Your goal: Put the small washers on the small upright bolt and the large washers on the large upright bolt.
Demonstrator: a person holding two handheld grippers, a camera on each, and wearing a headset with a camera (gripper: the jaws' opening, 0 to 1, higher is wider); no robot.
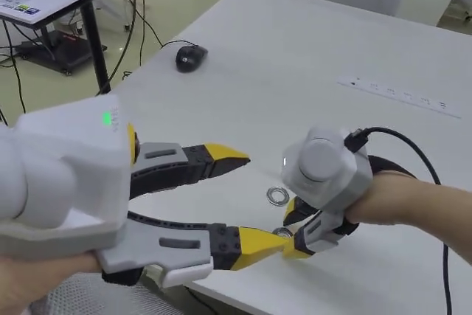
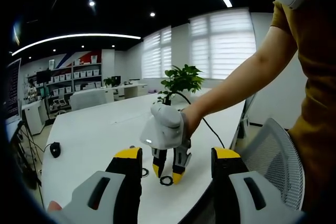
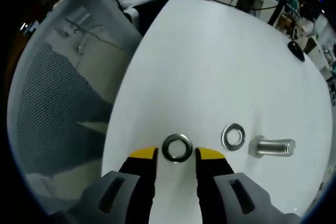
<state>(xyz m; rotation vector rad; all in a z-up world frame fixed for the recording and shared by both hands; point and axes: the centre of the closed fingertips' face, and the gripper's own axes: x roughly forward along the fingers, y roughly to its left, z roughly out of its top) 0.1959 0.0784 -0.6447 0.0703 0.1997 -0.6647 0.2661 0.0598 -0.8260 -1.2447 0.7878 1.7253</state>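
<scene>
At the left of the head view, the left gripper is held low over the near edge of the white table. Its two yellow-tipped jaws stand wide apart and there is nothing between them. A black mouse lies far behind it on the table.

More to the right, two flat metal washers lie on the table. The first washer lies free, just in front of the left gripper's open jaws and beside the right gripper. The second washer lies flat between the two tips of the right gripper. In the right gripper view, its jaws are apart, one tip on each side of this washer. A thin gap shows on both sides, so they do not clamp it.

The right gripper points down at the table, and a hand holds it from the right. In the head view its tips and the lower jaw of the left gripper come very close together. I cannot tell if they touch.

In the right gripper view, a bolt lies on its side just beyond the free washer. I cannot tell which washer is small and which is large.
</scene>
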